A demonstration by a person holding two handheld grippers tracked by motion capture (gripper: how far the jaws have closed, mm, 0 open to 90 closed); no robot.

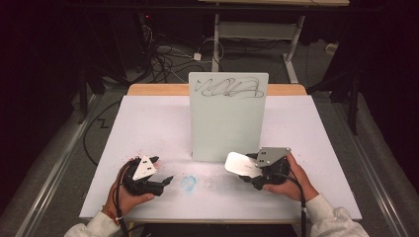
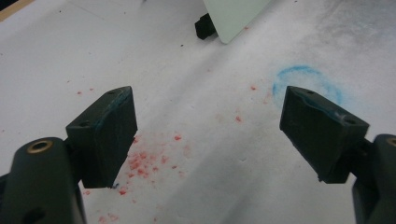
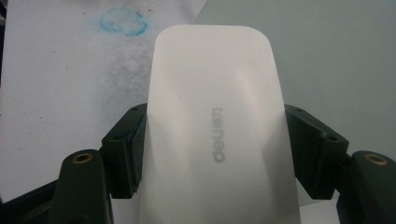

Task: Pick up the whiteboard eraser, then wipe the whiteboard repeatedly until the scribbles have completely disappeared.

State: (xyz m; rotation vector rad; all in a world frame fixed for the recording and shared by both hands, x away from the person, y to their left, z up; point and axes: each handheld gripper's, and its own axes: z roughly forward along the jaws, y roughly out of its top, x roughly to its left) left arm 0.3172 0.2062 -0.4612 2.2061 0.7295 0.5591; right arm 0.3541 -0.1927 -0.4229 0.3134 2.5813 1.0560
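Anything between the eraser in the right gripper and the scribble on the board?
Nothing visible. The right gripper holds the white eraser just in front of the upright whiteboard. The black scribble runs along the board's top, and the board face below it is bare. The left gripper sits open, off to the side.

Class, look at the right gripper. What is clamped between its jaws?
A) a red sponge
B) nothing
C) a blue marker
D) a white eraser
D: the right gripper has its jaws shut on the sides of a white eraser, held just in front of the scribbled whiteboard.
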